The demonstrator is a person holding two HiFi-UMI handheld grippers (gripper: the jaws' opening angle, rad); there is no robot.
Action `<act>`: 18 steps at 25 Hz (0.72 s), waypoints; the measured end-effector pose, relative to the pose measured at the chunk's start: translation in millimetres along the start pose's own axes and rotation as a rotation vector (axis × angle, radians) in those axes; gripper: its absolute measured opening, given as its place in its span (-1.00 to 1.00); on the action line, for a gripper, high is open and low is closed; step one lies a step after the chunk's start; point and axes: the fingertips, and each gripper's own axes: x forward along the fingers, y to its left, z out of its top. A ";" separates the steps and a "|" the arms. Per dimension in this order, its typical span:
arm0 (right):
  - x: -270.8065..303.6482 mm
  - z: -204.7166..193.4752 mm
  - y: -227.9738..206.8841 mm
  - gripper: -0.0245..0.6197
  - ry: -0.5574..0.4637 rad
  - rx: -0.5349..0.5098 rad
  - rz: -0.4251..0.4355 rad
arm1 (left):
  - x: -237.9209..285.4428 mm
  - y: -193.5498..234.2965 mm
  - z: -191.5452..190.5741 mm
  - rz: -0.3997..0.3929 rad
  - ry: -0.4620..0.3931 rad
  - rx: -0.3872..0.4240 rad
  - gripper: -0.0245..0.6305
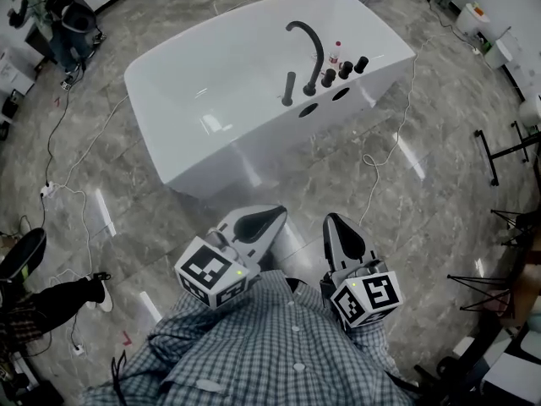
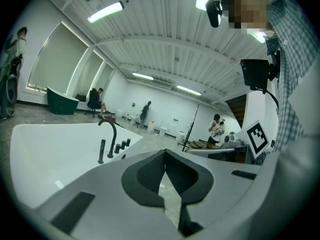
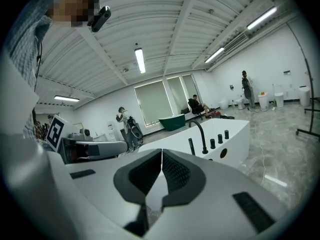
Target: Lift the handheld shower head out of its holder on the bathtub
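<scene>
1. Bottom of frame: the left claw (image 1: 272,216) and right claw (image 1: 335,222) are pressed together and empty, probably because nothing is within reach.
2. Upper centre: the handheld shower head (image 1: 289,89) stands upright in its holder on the bathtub (image 1: 194,91) rim, beside the curved spout (image 1: 308,53).

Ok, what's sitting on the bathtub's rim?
A curved black spout, the upright handheld shower head, three black knobs and a small bottle. The bottle's base is hidden behind the knobs.

Marble floor (image 1: 439,159) w/ white cable (image 1: 366,161); green tub (image 2: 62,105) at back.
</scene>
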 end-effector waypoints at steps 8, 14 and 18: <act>68.1 26.5 6.4 -0.87 -0.006 -0.036 -0.031 | 13.4 67.7 30.8 -0.043 -0.011 0.017 -0.90; 100.3 40.4 15.1 -0.87 -0.004 -0.060 -0.056 | 14.6 104.0 44.0 -0.055 -0.014 0.003 -0.90; 109.6 39.5 9.4 -0.87 0.003 -0.055 -0.075 | 21.1 116.4 41.8 -0.063 -0.008 -0.006 -0.90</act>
